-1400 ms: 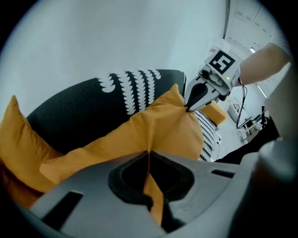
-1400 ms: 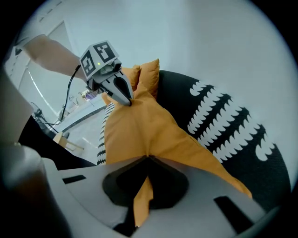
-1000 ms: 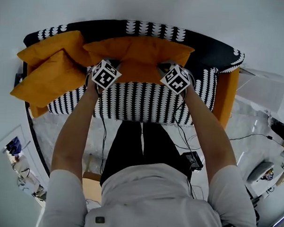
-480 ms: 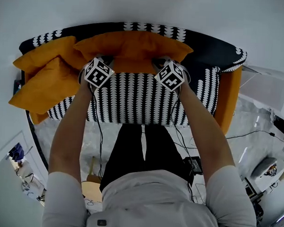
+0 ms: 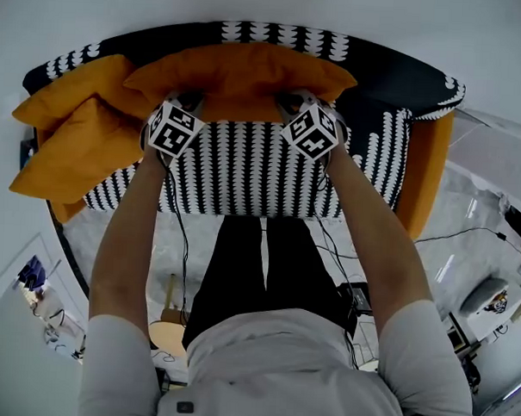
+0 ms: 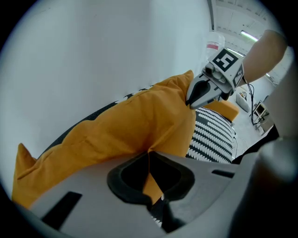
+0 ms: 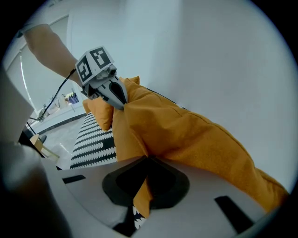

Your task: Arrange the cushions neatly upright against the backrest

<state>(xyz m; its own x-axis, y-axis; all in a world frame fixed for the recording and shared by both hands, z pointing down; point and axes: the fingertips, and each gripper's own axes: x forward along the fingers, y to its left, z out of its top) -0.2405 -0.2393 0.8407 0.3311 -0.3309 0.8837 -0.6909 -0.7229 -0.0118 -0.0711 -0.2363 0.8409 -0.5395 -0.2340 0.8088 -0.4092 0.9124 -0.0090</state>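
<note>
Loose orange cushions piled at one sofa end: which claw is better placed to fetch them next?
Likely left claw: piled cushions lie beside it; right claw, also gripping the middle cushion, is farther away.

middle cushion (image 5: 240, 73) | carried farther back against backrest (image 5: 396, 75) | more striped seat (image 5: 245, 169) showing

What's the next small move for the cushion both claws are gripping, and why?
Probably ease the plump orange fabric cushion down onto the black-and-white patterned seat, leaning on the backrest. The left claw and right claw both pinch its lower edge, so it isn't released yet.
</note>
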